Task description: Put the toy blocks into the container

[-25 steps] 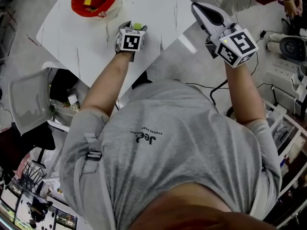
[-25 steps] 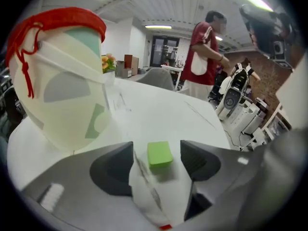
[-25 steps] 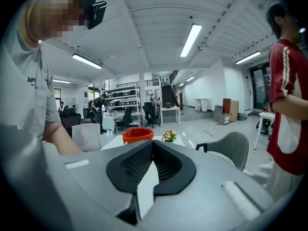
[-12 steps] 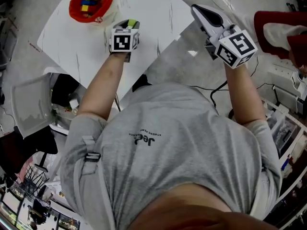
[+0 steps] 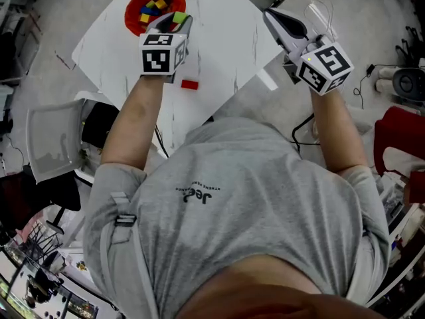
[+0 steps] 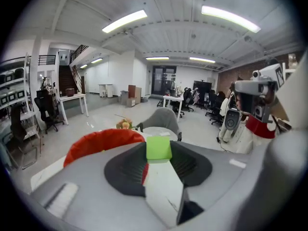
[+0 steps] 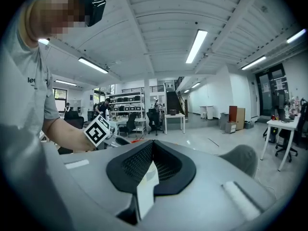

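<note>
My left gripper [image 5: 174,20] hangs over the near rim of the red container [image 5: 154,6], shut on a light green block [image 5: 180,18]. In the left gripper view the green block [image 6: 158,147] sits pinched between the two pads of the left gripper [image 6: 159,157], with the red container [image 6: 103,142] just beyond and to the left. Several coloured blocks [image 5: 155,8] lie inside the container. One red block [image 5: 189,84] rests on the white table [image 5: 222,42] near my left forearm. My right gripper [image 5: 273,13] is held off the table's right edge, shut and empty; in its own view the right gripper [image 7: 152,147] has nothing between the jaws.
A grey chair [image 5: 48,143] stands left of the table, and another grey chair [image 6: 162,117] beyond its far side. Cables and equipment [image 5: 402,78] lie on the floor at the right. The left gripper's marker cube [image 7: 98,130] shows in the right gripper view.
My left gripper closed on the green block, lifted it off the table and carried it toward the red container. A red block now shows on the table. The right gripper stayed put.
</note>
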Motion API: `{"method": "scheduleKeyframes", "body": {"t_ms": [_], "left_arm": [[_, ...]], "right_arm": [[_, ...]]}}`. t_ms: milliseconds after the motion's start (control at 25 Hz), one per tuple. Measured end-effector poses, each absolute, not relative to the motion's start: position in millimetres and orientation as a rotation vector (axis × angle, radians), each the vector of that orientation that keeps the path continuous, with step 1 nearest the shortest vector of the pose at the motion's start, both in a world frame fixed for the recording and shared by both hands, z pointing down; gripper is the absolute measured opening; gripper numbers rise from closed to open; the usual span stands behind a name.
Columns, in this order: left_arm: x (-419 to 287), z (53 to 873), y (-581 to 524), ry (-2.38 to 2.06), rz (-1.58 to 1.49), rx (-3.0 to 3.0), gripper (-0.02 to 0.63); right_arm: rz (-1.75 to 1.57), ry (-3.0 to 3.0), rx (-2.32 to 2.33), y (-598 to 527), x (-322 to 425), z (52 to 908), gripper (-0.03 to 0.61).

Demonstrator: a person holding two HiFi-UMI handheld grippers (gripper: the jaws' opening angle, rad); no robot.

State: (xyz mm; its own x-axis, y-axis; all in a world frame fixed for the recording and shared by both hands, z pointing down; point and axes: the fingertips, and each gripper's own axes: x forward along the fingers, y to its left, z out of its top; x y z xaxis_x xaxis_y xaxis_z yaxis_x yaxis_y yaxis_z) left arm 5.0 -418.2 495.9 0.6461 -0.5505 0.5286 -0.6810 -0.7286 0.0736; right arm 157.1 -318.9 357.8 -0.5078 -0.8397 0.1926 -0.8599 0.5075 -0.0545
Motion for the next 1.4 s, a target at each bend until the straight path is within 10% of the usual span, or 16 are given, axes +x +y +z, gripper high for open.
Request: {"method": "scheduleKeyframes", "body": {"t_ms": [720, 840, 1400], "left_arm": [[-53, 489, -506, -1.043, 0.7, 2.515, 0.201], [-52, 495, -508, -0.989, 0.686, 2.513, 0.357], [-29, 475, -420, -0.549, 0.68, 2.883, 0.356]], "right_arm": [[0.223, -2.623, 1.403, -386, 113, 360, 0.004], [0.231, -2.619, 1.388, -393, 106, 364, 0.003], [0.24, -2.623, 1.352, -386, 95, 367, 0.005]]}}
